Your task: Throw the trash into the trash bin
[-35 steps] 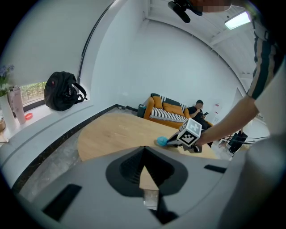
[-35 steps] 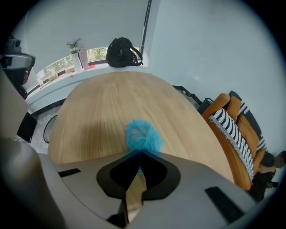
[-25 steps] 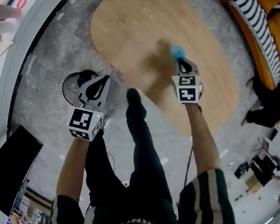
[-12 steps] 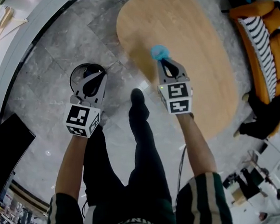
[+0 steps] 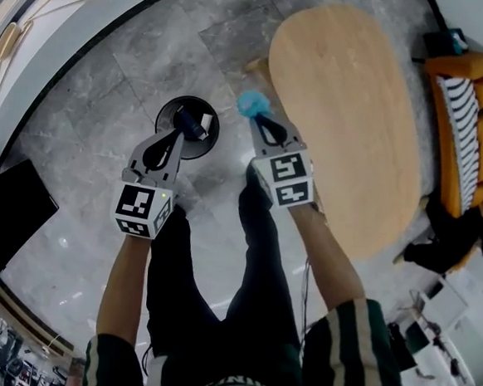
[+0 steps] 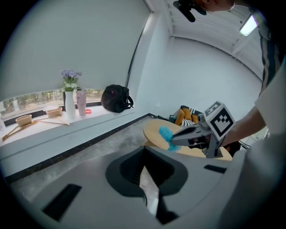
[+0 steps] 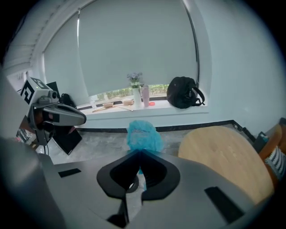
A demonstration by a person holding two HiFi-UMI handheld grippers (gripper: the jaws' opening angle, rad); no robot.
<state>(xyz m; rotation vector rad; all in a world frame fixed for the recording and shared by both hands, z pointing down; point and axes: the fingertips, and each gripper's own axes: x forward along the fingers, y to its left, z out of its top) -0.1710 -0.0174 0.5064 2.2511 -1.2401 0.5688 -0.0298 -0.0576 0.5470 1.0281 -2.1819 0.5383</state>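
A crumpled blue piece of trash [image 5: 253,104] sticks out of the tips of my right gripper [image 5: 255,119], which is shut on it. It hangs above the grey floor, just off the left edge of the oval wooden table [image 5: 356,114] and right of the round black trash bin [image 5: 206,137]. In the right gripper view the trash [image 7: 144,135] sits just past the gripper tips [image 7: 139,153]. My left gripper [image 5: 181,130] reaches over the bin with its jaws together and nothing seen between them [image 6: 144,148]. A dark item lies inside the bin.
My legs [image 5: 253,255] stand between the two arms. An orange sofa with a striped cushion [image 5: 473,106] stands right of the table. A black panel [image 5: 2,219] leans at the left. The window sill holds a black bag [image 7: 184,98] and a vase of flowers [image 7: 135,91].
Both grippers have swung left from the table towards the bin. The right one has carried the blue trash off the tabletop to beside the bin; the left now reaches over the bin.
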